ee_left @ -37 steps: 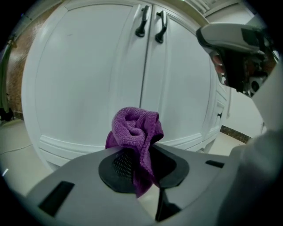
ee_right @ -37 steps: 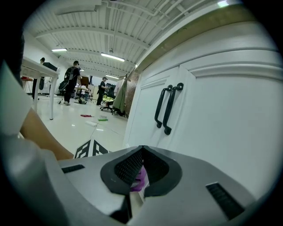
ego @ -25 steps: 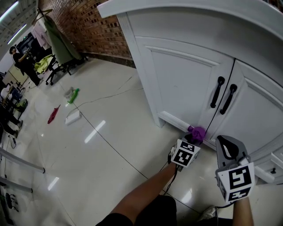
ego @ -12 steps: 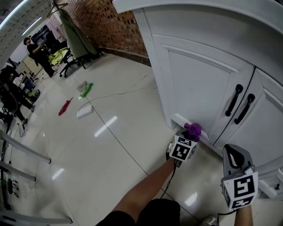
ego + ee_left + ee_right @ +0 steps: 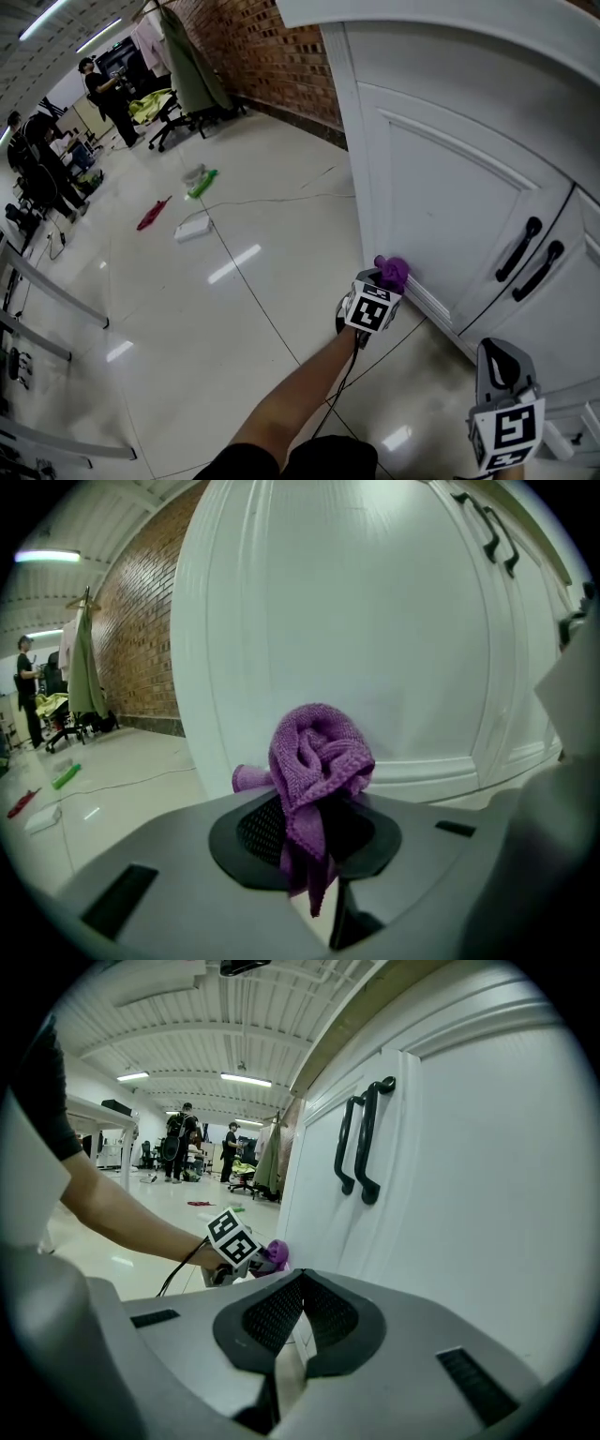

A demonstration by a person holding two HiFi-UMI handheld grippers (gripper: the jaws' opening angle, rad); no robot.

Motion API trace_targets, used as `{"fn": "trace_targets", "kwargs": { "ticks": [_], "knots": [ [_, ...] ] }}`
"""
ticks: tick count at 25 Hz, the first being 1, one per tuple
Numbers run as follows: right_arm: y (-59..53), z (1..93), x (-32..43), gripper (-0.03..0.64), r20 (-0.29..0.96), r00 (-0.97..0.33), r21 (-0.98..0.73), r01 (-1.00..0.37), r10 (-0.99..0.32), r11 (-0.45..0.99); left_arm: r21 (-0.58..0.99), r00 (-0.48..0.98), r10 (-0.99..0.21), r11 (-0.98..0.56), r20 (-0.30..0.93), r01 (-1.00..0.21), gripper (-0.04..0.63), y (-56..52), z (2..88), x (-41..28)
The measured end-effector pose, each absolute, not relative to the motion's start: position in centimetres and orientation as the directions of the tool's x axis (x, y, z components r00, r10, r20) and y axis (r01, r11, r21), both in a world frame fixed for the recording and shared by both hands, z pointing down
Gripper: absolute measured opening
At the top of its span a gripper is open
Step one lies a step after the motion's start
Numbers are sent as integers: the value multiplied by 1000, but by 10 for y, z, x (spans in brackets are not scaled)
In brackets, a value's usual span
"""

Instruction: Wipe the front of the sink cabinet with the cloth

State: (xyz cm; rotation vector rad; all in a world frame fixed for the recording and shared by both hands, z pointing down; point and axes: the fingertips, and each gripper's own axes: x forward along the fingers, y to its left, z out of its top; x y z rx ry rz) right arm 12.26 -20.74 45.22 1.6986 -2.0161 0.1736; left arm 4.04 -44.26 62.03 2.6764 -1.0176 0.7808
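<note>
A bunched purple cloth is held in my left gripper, whose jaws are shut on it. The cloth presses against the bottom moulding of the white sink cabinet, near the left door's lower corner. In the right gripper view the cloth shows beside the left gripper's marker cube. My right gripper hangs low at the right, jaws shut with nothing between them, close to the cabinet's black door handles.
A cable runs over the glossy tiled floor. A red rag, a green bottle and a white box lie further off. Office chairs, hanging coats and people stand along the brick wall.
My left gripper has slid the cloth leftwards along the cabinet's bottom moulding, away from the door handles. The right gripper has dropped lower in the head view.
</note>
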Motion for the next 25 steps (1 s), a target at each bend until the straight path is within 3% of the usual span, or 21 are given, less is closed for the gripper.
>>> {"fn": "trace_targets", "kwargs": {
  "ticks": [14,20,25],
  "knots": [
    [-207,439,110,2,366,-132,234,-945,-921,228,-71,555,-655,-677,513,-733,78,-489,598,2],
    [-207,428,95,2,353,-99,232,-954,-930,190,-5,621,-628,-705,470,-709,78,-470,564,-4],
    [-203,400,77,2,354,-33,253,-959,-935,130,34,734,-562,-785,381,-618,78,-424,507,4]
  ]
}}
